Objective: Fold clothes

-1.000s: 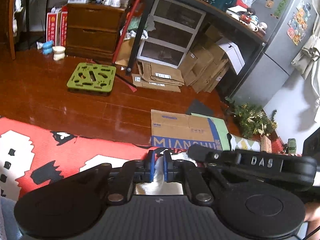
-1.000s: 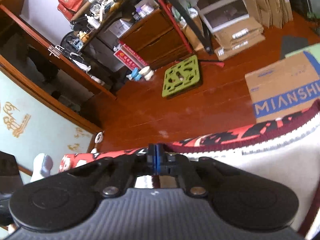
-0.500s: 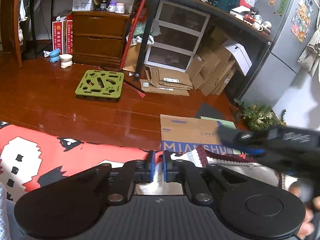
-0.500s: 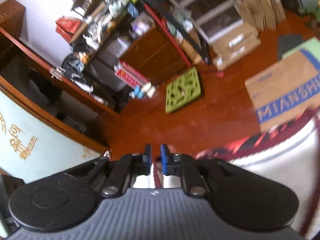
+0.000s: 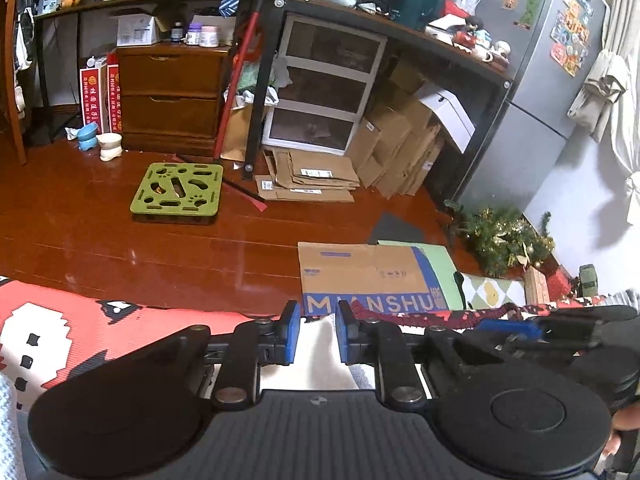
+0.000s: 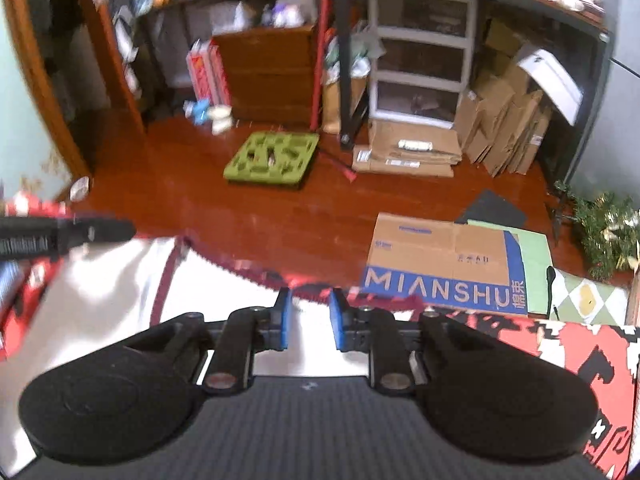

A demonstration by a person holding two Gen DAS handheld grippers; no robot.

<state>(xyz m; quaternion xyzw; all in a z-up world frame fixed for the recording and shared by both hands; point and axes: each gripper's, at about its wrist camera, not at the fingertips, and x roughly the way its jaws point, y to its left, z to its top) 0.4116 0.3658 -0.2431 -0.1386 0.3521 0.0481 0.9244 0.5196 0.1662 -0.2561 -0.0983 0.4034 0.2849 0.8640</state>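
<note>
Both grippers are letting go: the left gripper (image 5: 317,334) and right gripper (image 6: 308,319) have just been opening, fingers apart, leaving the white garment (image 6: 120,276) lying on the red mat (image 5: 52,320) — apparently one fold laid.

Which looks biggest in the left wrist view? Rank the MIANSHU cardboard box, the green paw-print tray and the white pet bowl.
As they appear, nearness aside:
1. MIANSHU cardboard box, lying flat and nearest the camera, which enlarges it.
2. Green paw-print tray, farther back on the floor.
3. White pet bowl, clearly the smallest.
</note>
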